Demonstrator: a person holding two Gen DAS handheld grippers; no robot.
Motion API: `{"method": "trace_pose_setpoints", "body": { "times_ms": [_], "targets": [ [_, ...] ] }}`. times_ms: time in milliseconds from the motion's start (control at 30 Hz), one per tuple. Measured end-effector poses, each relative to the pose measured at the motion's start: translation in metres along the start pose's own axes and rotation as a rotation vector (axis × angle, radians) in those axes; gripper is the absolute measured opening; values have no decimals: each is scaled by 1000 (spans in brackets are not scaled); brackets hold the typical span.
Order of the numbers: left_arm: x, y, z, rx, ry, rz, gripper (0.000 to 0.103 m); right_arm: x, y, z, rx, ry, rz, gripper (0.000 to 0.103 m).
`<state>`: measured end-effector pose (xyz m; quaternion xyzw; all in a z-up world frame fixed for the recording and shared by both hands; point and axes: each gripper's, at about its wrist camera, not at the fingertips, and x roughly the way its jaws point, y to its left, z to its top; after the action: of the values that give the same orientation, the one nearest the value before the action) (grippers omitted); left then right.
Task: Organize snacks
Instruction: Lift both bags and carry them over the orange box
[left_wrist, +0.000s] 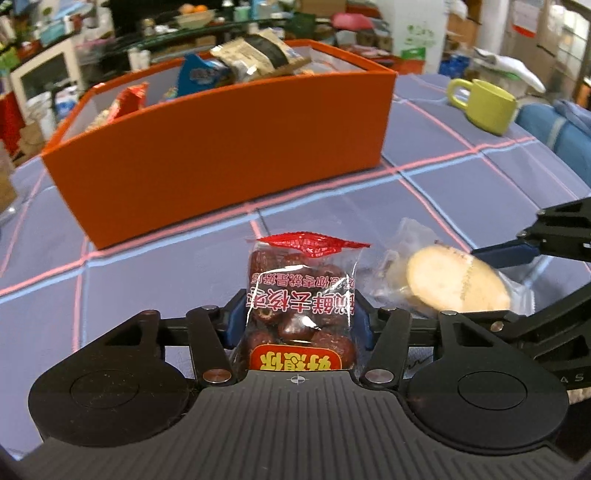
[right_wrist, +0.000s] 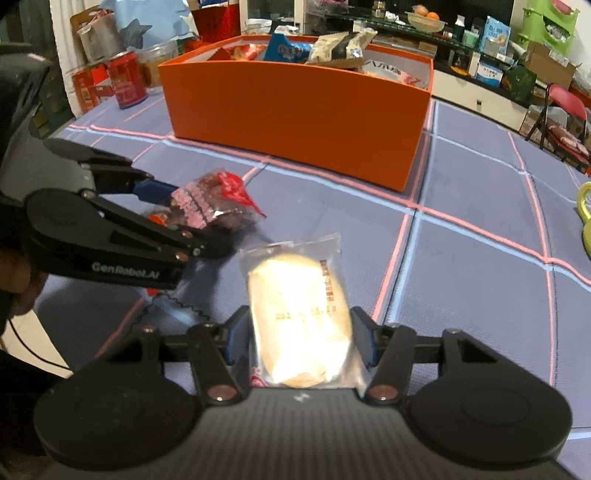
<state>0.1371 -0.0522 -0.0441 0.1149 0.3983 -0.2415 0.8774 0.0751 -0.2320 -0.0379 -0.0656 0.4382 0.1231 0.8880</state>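
A clear packet of dried red dates (left_wrist: 295, 291) with a red top seal sits between the blue pads of my left gripper (left_wrist: 297, 321), which is shut on it. From the right wrist view the same packet (right_wrist: 214, 203) is held just above the cloth in the left gripper (right_wrist: 195, 221). My right gripper (right_wrist: 300, 339) is shut on a clear packet with a pale round cracker (right_wrist: 299, 314). In the left wrist view that cracker packet (left_wrist: 454, 280) stands tilted on edge between the right gripper's fingers (left_wrist: 506, 254). The orange box (left_wrist: 221, 158) (right_wrist: 295, 110) stands beyond, holding several snack packets.
A purple cloth with pink and blue grid lines (right_wrist: 472, 266) covers the table. A yellow-green mug (left_wrist: 487, 107) stands to the right of the box. A red can (right_wrist: 127, 79) and cluttered shelves lie at the far left and back.
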Motion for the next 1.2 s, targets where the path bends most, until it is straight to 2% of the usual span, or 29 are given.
{"method": "trace_pose_setpoints", "body": {
  "times_ms": [133, 333, 633, 767, 900, 1033, 1200],
  "targets": [
    [-13, 5, 6, -62, -28, 68, 32, -9, 2, 1, -10, -43, -54, 59],
    [-27, 7, 9, -105, -40, 130, 32, -20, 4, 6, -3, -83, -66, 59],
    [-40, 14, 15, -134, -66, 139, 32, -27, 2, 12, 28, -110, -70, 59],
    [-60, 28, 26, -168, -121, 138, 32, -41, -5, 22, 71, -167, -69, 59],
    [-79, 50, 46, -201, -184, 156, 32, -57, -22, 46, 155, -241, -68, 59],
    [-86, 75, 71, -252, -232, 185, 32, -66, -40, 89, 228, -323, -81, 59],
    [-67, 89, 118, -273, -260, 208, 32, -43, -60, 143, 326, -341, -52, 59]
  ]
}}
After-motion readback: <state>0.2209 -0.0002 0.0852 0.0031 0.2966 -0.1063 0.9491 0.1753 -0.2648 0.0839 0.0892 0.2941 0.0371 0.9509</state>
